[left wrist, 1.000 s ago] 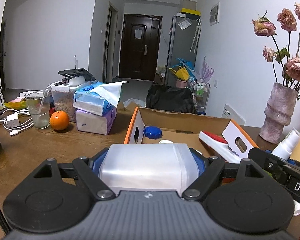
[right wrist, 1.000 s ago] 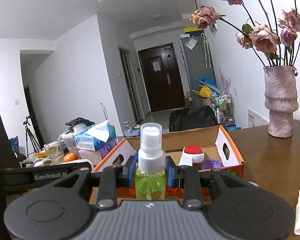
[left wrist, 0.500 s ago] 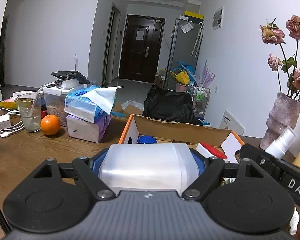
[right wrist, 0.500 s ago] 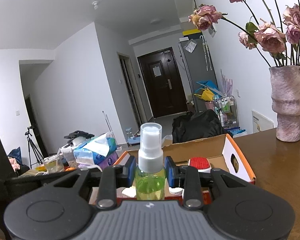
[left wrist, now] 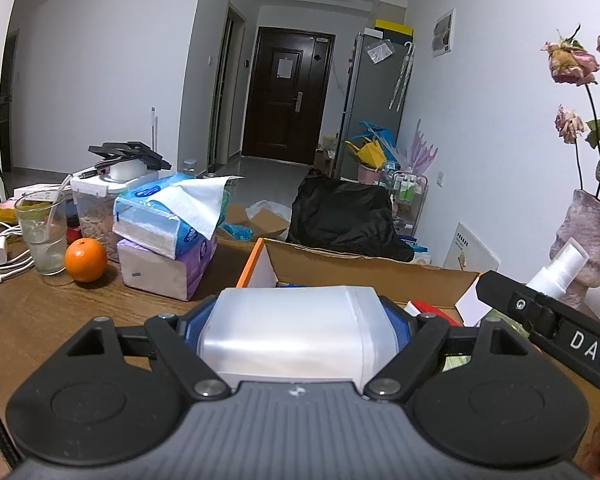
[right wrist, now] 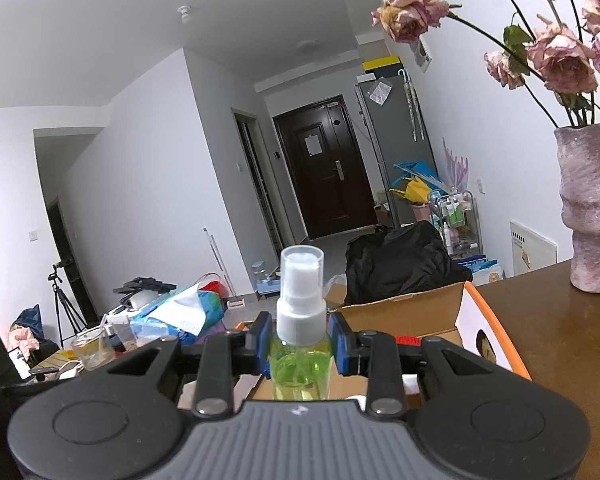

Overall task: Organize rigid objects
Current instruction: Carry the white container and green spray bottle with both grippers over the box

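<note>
Left gripper (left wrist: 298, 332): jaws clamped on one translucent white plastic container (left wrist: 290, 330), broad and rounded, raised just before the cardboard box (left wrist: 364, 270). Right gripper (right wrist: 300, 354): jaws clenched on one spray bottle (right wrist: 300, 344) (clear body, green liquid, white pump under a clear cap), upright above the box's near edge. One box, orange-rimmed, open on the wooden table (left wrist: 52, 312), a red-topped item inside. Also counted: one orange (left wrist: 85, 254), two stacked tissue packs (left wrist: 166, 240), one vase (right wrist: 590, 208).
</note>
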Tool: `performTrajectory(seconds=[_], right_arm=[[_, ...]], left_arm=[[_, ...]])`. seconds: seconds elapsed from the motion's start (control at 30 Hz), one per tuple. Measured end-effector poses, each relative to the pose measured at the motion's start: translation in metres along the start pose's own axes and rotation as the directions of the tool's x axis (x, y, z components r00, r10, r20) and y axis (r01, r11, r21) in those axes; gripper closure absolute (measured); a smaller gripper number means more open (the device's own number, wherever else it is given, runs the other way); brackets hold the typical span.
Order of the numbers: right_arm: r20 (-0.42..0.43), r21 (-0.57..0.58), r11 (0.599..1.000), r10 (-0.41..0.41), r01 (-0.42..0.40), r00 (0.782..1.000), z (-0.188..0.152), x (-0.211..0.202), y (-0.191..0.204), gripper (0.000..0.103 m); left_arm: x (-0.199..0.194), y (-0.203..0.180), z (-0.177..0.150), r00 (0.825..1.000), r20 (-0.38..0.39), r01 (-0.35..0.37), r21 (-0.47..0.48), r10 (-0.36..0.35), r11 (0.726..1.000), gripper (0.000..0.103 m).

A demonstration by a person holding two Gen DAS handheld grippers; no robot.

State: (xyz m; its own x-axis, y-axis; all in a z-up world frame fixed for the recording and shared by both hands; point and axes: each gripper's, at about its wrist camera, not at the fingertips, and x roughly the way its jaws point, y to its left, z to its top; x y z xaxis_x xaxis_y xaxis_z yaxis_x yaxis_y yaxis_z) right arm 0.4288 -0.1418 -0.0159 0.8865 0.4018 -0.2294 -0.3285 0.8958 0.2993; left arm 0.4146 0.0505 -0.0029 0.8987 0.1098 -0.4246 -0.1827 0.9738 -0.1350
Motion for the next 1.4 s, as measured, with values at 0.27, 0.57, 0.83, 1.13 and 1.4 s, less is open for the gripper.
performTrajectory(seconds=[0.27, 0.57, 0.83, 1.13, 1.4], right_arm=[[-0.02, -0.008, 1.0, -0.008, 0.007, 1.0, 0.004, 0.031, -0.008, 0.073], [-0.055, -0.025, 0.999, -0.026, 0.025, 0.998, 0.009, 0.064, -0.013, 0.073], [-0.117, -0.03, 0.999, -0.04, 0.037, 0.992, 0.013, 0.09, -0.021, 0.073], [-0.166, -0.032, 0.997, -0.068, 0.063, 0.984, 0.011, 0.104, -0.029, 0.073], [-0.197, -0.038, 0.99, -0.139, 0.134, 0.971, 0.013, 0.107, -0.035, 0.046]], left_arm=[[0.028, -0.007, 0.005, 1.0, -0.012, -0.008, 0.018, 0.008, 1.0, 0.019], [0.057, -0.013, 0.009, 1.0, -0.021, -0.01, 0.049, 0.012, 0.999, 0.019], [0.081, -0.017, 0.01, 0.999, -0.036, -0.017, 0.083, 0.02, 0.996, 0.019], [0.09, -0.016, 0.009, 0.998, -0.059, -0.023, 0.095, 0.028, 0.995, 0.019], [0.089, -0.006, 0.013, 0.998, -0.05, -0.039, 0.089, 0.044, 0.995, 0.0]])
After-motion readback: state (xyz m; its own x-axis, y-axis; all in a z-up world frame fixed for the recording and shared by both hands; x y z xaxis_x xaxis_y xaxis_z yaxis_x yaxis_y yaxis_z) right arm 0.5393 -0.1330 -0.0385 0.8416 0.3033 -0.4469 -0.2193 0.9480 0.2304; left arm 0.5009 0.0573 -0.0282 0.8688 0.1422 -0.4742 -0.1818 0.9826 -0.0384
